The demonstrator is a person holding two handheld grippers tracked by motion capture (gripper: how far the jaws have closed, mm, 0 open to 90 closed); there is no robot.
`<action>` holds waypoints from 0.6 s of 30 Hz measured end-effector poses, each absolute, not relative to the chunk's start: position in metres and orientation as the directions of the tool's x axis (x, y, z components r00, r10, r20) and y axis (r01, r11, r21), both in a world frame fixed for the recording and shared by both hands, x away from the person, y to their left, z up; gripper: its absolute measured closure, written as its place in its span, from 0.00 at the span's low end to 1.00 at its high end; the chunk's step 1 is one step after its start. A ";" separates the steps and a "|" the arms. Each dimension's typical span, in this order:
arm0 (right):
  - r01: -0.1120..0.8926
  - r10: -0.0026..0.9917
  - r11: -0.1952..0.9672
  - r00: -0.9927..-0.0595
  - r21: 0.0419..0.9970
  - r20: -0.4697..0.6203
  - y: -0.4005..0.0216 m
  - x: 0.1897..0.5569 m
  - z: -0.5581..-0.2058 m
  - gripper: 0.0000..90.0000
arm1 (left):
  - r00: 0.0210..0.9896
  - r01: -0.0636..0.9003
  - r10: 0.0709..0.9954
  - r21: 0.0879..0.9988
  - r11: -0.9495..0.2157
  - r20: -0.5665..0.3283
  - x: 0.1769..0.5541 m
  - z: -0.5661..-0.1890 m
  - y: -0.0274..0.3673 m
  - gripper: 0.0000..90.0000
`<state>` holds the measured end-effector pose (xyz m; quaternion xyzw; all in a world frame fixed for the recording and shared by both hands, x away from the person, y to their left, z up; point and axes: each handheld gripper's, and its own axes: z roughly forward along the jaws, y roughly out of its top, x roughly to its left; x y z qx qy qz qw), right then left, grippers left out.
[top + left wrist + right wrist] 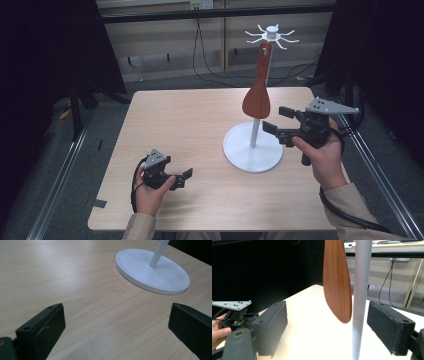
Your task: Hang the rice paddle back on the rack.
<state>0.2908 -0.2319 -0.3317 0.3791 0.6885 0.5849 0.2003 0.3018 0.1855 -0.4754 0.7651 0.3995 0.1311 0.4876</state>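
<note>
Here the right claw [276, 120], spread, faces the hanging wooden spatula [257, 97]; left claw [185, 177] spread.

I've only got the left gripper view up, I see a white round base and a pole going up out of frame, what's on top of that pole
Observer: The pole ends in a white hub with radiating hooks. A wooden spatula hangs from one, blade down.
Operator: Where's the right hand?
Observer: The right tongs are beside the pole, raised above the base.
Operator: Are they gripping anything?
Observer: No. In the right gripper view the jaws stand apart, with the pole and spatula blade between them, untouched.
</note>
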 end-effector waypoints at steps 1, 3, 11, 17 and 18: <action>0.288 0.756 0.028 -0.632 0.957 0.168 -0.232 0.291 -0.332 0.18 | 0.646 0.483 0.739 0.851 -0.205 -0.189 0.302 -0.475 0.185 0.01; 0.287 0.757 0.033 -0.632 0.957 0.163 -0.234 0.289 -0.335 0.18 | 0.647 0.484 0.738 0.851 -0.204 -0.192 0.302 -0.476 0.185 0.01; 0.302 0.755 0.038 -0.633 0.953 0.170 -0.239 0.283 -0.348 0.18 | 0.652 0.473 0.735 0.857 -0.205 -0.184 0.301 -0.474 0.185 0.01; 0.309 0.756 0.060 -0.634 0.949 0.159 -0.241 0.277 -0.359 0.18 | 0.653 0.477 0.733 0.855 -0.202 -0.191 0.301 -0.476 0.184 0.01; 0.313 0.757 0.064 -0.633 0.948 0.158 -0.242 0.275 -0.363 0.18 | 0.654 0.477 0.732 0.855 -0.204 -0.190 0.301 -0.475 0.184 0.01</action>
